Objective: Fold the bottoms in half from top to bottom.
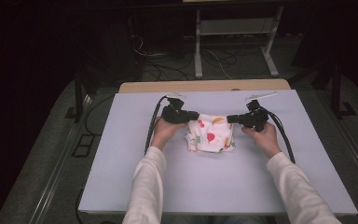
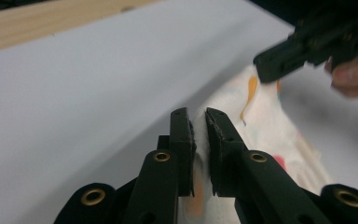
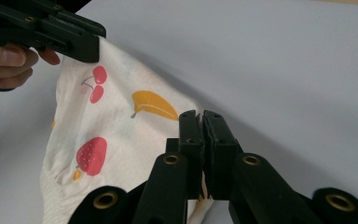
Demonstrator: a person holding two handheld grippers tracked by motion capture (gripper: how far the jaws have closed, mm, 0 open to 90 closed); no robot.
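Observation:
A white cloth (image 1: 210, 134) printed with fruit lies bunched at the middle of the table. My left gripper (image 1: 192, 115) is shut on its upper left corner, and my right gripper (image 1: 230, 118) is shut on its upper right corner. In the left gripper view the cloth (image 2: 265, 119) is pinched between my jaws at the left gripper (image 2: 199, 122), with the other gripper (image 2: 303, 51) holding the far corner. In the right gripper view the cloth (image 3: 116, 126) shows cherries, a banana and a strawberry, and the right gripper (image 3: 201, 122) clamps its edge. The cloth hangs slack between both grips.
The table (image 1: 214, 186) has a pale lilac-white top with a wooden strip (image 1: 200, 86) along its far edge. Cables (image 1: 150, 126) trail from both grippers over the table. Beyond the far edge stand a metal frame (image 1: 235, 42) and floor cables.

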